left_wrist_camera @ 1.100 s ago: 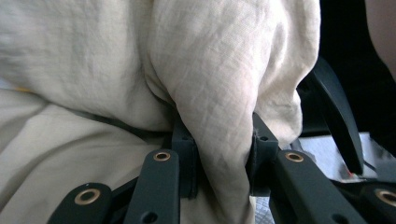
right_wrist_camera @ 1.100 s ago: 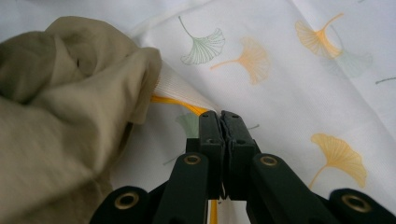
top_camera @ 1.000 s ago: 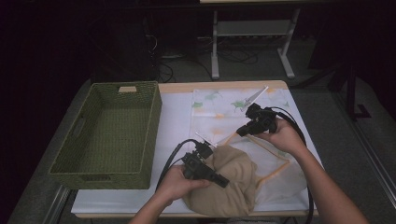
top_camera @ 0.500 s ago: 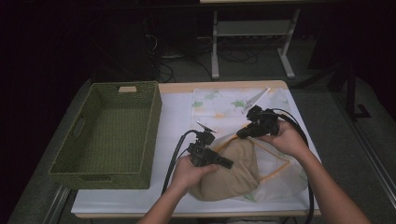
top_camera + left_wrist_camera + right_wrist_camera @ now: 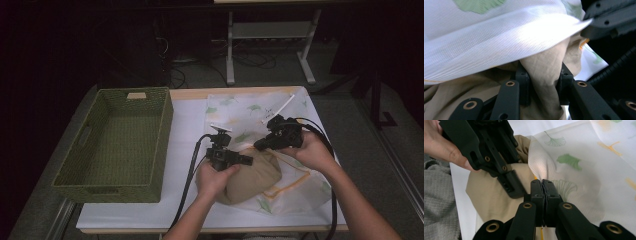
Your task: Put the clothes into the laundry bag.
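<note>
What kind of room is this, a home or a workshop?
Probably a lab or recording room: a cloth-covered table on bare floor, loose cables under a metal stand, and a dark surround.

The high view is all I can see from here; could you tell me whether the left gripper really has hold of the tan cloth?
Observer: Yes. In the left gripper view, the left gripper has a fold of the tan cloth pinched between its jaws.
Operator: Thank you. And is the right gripper holding anything?
Observer: In the right gripper view, the right gripper is closed on the edge of the white leaf-print mesh bag.
Operator: Where does the mesh sit relative to the cloth?
Observer: It drapes over the top of the cloth.
</note>
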Available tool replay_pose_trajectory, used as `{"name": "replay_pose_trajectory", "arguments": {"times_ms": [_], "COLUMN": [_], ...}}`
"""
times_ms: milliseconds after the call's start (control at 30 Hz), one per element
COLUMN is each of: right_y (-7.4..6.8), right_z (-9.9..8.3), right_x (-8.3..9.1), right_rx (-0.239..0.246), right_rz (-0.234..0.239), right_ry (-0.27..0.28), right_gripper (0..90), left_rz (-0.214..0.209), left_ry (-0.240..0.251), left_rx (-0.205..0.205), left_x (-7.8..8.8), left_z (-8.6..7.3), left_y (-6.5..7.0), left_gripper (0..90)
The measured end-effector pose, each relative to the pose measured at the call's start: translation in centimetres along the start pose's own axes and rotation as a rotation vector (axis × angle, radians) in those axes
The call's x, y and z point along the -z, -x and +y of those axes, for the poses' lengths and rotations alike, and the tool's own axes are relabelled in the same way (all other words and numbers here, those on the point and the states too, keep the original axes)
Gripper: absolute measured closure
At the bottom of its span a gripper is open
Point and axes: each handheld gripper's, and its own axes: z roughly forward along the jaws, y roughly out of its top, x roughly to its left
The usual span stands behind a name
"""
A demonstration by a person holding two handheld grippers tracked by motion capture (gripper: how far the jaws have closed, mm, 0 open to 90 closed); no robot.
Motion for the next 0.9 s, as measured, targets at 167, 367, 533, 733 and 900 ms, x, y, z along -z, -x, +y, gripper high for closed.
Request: {"name": "replay_pose_trajectory", "arguments": {"times_ms": [167,367,533,733,900], "right_y": [0.3,1.0,1.0,0.6,0.2], "right_z": [-1.0,-2.3,-2.0,-1.7,-1.4], "right_x": [-1.8,-2.6,-2.3,-2.6,-2.4], "right_rx": [-0.035,-0.078,-0.068,-0.055,-0.042], "right_rz": [0.003,0.026,0.024,0.028,0.033], "right_ry": [-0.058,-0.05,-0.046,-0.047,-0.04], "right_gripper": [87.9,87.9,87.9,87.8,87.8], "left_rz": [0.021,0.049,0.064,0.072,-0.017], "left_ry": [-0.019,-0.057,-0.135,-0.148,-0.078], "left_rx": [0.019,-0.033,-0.123,-0.158,-0.12], "left_x": [-0.8,0.8,1.7,0.8,0.1], "left_z": [-0.6,-1.4,-2.7,-3.2,-3.0], "left_y": [-0.8,-0.6,-0.3,-0.6,-0.3], "left_gripper": [61.9,41.4,34.4,52.2,73.8]}}
